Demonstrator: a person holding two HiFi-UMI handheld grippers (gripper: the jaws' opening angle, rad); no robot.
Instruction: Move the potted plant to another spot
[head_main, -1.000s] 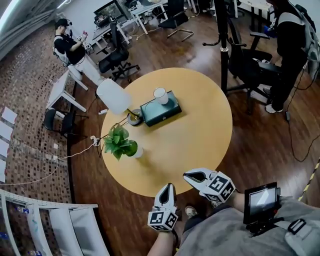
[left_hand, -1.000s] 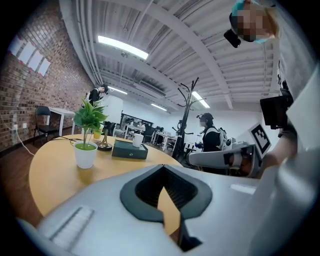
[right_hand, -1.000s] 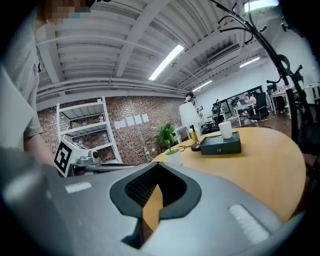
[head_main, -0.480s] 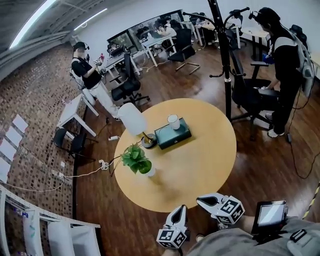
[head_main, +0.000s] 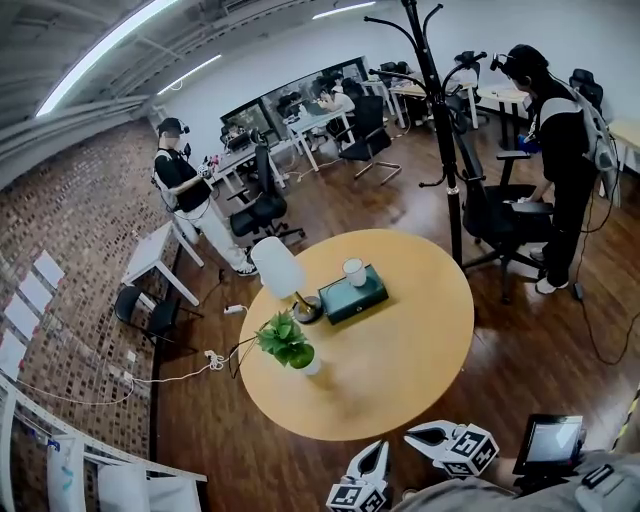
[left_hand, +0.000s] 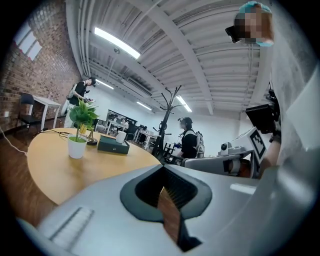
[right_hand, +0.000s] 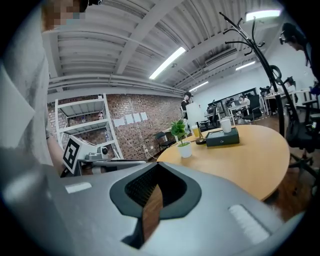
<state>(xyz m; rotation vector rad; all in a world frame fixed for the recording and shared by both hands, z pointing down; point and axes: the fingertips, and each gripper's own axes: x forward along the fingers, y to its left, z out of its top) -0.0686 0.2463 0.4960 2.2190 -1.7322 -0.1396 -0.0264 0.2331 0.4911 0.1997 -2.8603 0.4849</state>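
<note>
Head view: upright potted plant (head_main: 290, 345) up-left across the desk (head_main: 400, 370); left tongs (head_main: 376, 452) nearer than right tongs (head_main: 414, 435), both pressed together, empty.

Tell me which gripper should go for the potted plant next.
Left, probably. In the head view the potted plant stands on the left part of the table, and the left gripper is nearer to it than the right gripper. Both are shut, empty and well short of the plant.
</note>
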